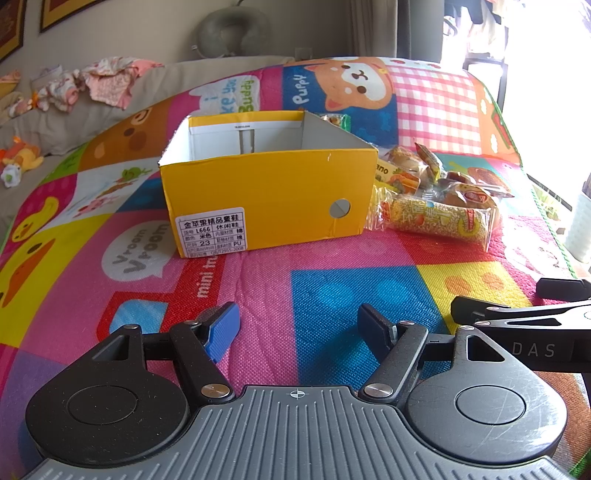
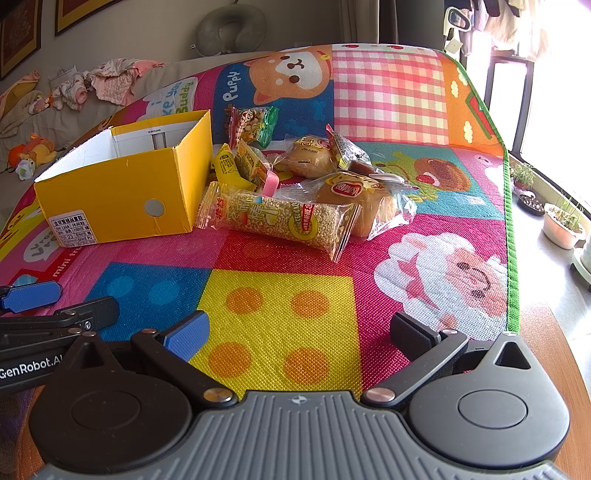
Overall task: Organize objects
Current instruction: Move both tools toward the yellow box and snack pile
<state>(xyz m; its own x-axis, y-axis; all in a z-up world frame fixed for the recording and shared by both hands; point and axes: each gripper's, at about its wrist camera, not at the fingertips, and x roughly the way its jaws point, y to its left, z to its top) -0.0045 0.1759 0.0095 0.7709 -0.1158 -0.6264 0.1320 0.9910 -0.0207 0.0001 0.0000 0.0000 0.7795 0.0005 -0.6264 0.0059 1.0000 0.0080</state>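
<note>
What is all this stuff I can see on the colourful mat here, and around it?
Box: one, yellow, open-topped, left on the mat.
Snack packets: a heap, count unclear, mostly clear wrappers, right of the box.
Sesame bar packet: one, tan, front of the heap.
Mat: one, multicoloured cartoon patches.
Neck pillow: one, grey, behind.
Potted plants: several, on the floor at right.
Left claw: open, empty.
Right claw: open, empty.
</note>
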